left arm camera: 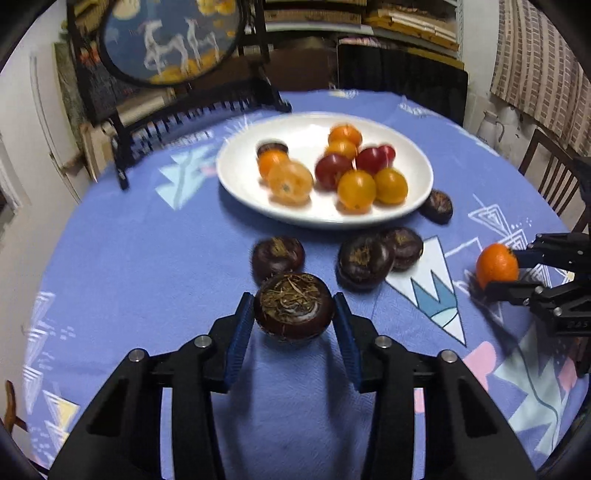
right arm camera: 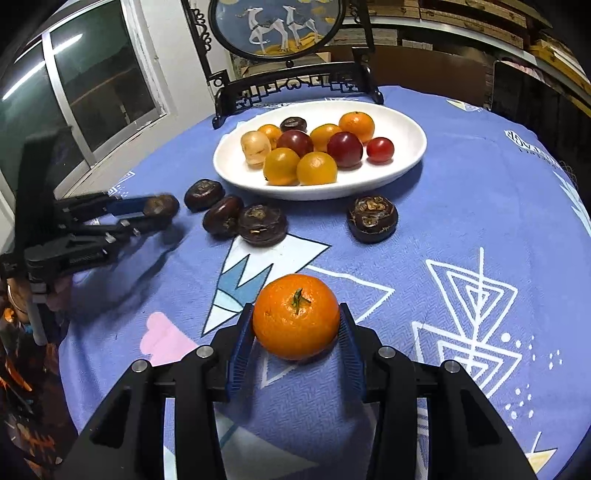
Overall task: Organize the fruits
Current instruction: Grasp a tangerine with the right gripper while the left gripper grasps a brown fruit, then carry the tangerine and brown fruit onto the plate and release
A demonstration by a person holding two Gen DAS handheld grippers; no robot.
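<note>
My left gripper (left arm camera: pixel 294 314) is shut on a dark brown water chestnut (left arm camera: pixel 294 306), held just above the cloth; it also shows in the right wrist view (right arm camera: pixel 160 206). My right gripper (right arm camera: pixel 296 321) is shut on a small orange mandarin (right arm camera: pixel 296 316), which also shows at the right of the left wrist view (left arm camera: pixel 496 265). A white oval plate (left arm camera: pixel 236 173) (right arm camera: pixel 406 129) at the back holds several orange, yellow and red fruits and one chestnut. Several more water chestnuts (left arm camera: pixel 277 255) (right arm camera: pixel 261 224) lie on the cloth in front of the plate.
The round table has a blue patterned cloth (left arm camera: pixel 147 258) (right arm camera: pixel 461 206). A black carved stand with a round painted screen (left arm camera: pixel 170 40) (right arm camera: pixel 275 26) stands behind the plate. A wooden chair (left arm camera: pixel 554 177) is at the right, a window (right arm camera: pixel 92 85) at the left.
</note>
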